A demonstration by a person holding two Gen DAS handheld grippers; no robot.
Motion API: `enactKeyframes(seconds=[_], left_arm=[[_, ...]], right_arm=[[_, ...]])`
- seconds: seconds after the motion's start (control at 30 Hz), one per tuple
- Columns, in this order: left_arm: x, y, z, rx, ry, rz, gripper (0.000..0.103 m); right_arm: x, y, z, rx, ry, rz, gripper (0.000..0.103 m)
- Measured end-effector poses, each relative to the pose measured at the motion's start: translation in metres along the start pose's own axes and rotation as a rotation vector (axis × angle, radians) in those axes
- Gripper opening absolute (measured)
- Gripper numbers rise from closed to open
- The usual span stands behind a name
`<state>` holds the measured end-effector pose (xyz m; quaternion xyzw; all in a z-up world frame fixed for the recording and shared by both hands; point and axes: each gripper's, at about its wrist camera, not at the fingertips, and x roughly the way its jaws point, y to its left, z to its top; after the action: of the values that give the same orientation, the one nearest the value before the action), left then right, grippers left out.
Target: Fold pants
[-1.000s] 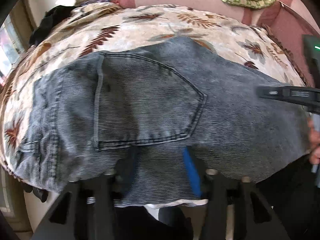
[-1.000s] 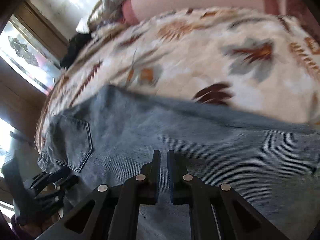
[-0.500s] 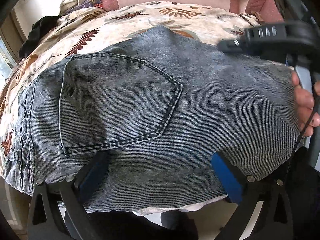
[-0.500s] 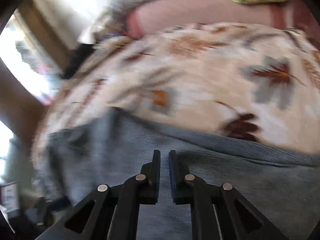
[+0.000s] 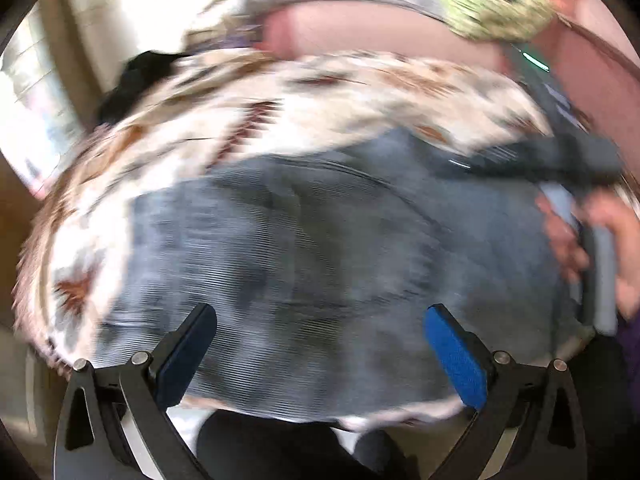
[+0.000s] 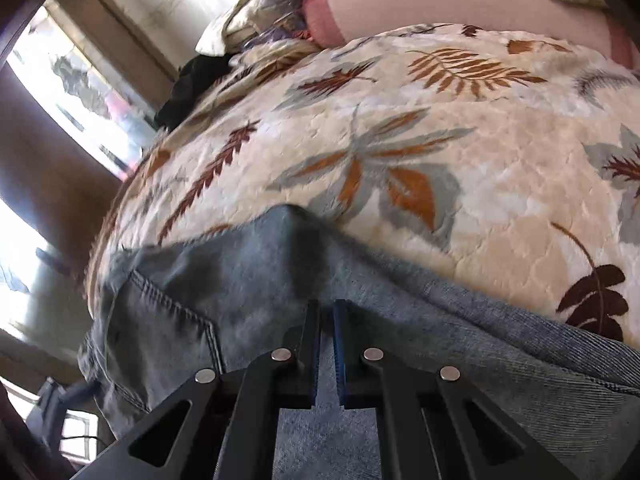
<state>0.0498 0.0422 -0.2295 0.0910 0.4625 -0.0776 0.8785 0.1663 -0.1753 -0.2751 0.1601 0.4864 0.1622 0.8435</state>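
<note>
Grey-blue jeans (image 5: 320,256) lie folded on a leaf-patterned bedspread (image 5: 320,92), back pocket (image 6: 160,336) up. My left gripper (image 5: 320,336) is open and empty, its blue pads spread wide over the near edge of the jeans; this view is blurred. My right gripper (image 6: 327,316) is shut with its tips against the denim (image 6: 480,360); whether fabric is pinched between them is hidden. In the left wrist view the right gripper (image 5: 520,164) and the hand holding it are at the right edge of the jeans.
A pink pillow (image 6: 460,4) and a green patterned cloth (image 5: 492,4) lie at the far end of the bed. A dark garment (image 6: 192,88) sits at the far left corner. A bright window (image 6: 60,92) is on the left.
My left gripper opened wide, let go of the jeans and pulled back toward the near edge. My right gripper stayed shut and swung across the jeans toward the pocket end.
</note>
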Motion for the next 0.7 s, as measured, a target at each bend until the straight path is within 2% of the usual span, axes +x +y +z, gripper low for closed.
enactKeyframes(seconds=[0.07,0.13,0.23,0.4,0.5,0.6,0.7], left_arm=[[0.012,0.022,0.001,-0.068,0.047,0.057,0.103],[0.033,0.038,-0.006,-0.103,0.098,0.108,0.103],[0.041,0.05,-0.018,-0.185,0.109,0.021,0.103],[0.033,0.042,-0.007,-0.173,0.149,0.053,0.103],[0.013,0.029,0.003,-0.12,0.081,0.099,0.103],[-0.013,-0.005,0.007,-0.026,0.001,0.029,0.103],[-0.022,-0.046,0.012,0.077,-0.035,-0.034,0.103]], right_arm=[[-0.012,0.003,0.0,-0.019,-0.053,-0.027,0.008],[-0.03,0.007,-0.003,-0.037,-0.101,-0.017,0.008],[-0.057,-0.001,-0.015,-0.005,-0.135,-0.01,0.008],[-0.109,-0.029,-0.042,0.044,-0.186,-0.065,0.008],[-0.152,-0.057,-0.069,0.117,-0.248,-0.095,0.008],[-0.197,-0.094,-0.098,0.219,-0.293,-0.142,0.008],[-0.239,-0.128,-0.128,0.335,-0.328,-0.175,0.008]])
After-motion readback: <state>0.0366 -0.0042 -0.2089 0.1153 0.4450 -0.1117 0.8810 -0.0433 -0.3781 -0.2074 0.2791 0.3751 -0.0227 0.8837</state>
